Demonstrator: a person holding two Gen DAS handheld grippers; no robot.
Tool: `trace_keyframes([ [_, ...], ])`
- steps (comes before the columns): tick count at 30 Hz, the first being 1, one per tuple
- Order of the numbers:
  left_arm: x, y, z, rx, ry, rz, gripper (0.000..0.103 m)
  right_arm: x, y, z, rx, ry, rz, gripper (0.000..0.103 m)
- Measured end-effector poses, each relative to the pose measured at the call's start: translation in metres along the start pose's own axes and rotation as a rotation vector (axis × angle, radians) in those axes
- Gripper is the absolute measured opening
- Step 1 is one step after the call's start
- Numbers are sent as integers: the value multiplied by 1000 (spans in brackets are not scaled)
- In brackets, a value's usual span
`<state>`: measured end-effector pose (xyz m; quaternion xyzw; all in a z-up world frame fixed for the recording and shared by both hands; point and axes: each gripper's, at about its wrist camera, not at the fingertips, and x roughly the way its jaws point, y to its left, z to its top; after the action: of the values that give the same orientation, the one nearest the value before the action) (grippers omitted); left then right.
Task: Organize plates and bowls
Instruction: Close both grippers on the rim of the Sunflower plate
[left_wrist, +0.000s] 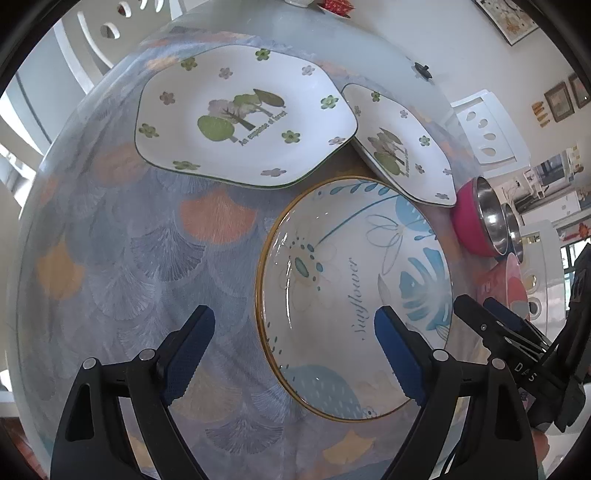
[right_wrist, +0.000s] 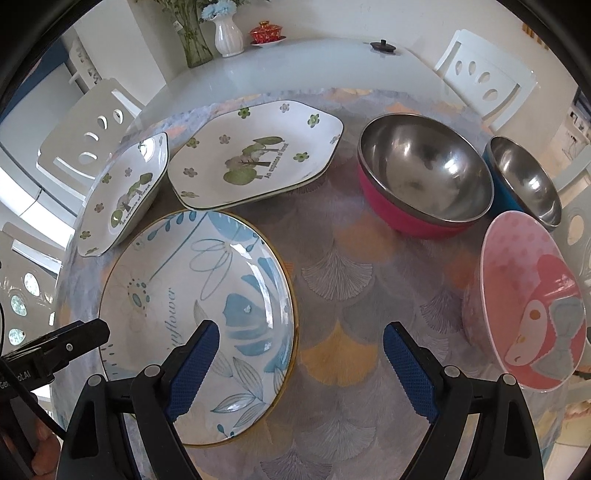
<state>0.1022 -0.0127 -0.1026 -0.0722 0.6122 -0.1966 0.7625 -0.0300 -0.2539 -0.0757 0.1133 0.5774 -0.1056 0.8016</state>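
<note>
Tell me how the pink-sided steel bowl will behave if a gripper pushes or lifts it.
The pink steel bowl looks rigid and probably light for its size, so a push would likely slide it across the patterned tablecloth. Its rounded side suggests it may rock or tip if nudged near the rim. The shiny metal inside looks slick, so pads may slip on the rim.

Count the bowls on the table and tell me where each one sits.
3. The pink steel bowl sits at the back of the table, the blue steel bowl just right of it, and the pink cartoon bowl nearer, at the right edge. None seems hidden.
</note>
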Motion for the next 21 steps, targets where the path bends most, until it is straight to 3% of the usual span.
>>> trace_keyframes([
  [6, 13, 4, -1, -14, 30, -17, 78, 11, -3, -1, 9, 17, 10, 87],
  [10, 27, 5, -2, -14, 54, -20, 58, 25, -8, -1, 27, 42, 44, 78],
  [16, 30, 5, 2, 9, 19, 8, 35, 40, -12, 2, 29, 66, 102, 61],
  [21, 30, 14, 4, -9, 7, -40, 34, 47, -11, 4, 15, 70, 141, 48],
])
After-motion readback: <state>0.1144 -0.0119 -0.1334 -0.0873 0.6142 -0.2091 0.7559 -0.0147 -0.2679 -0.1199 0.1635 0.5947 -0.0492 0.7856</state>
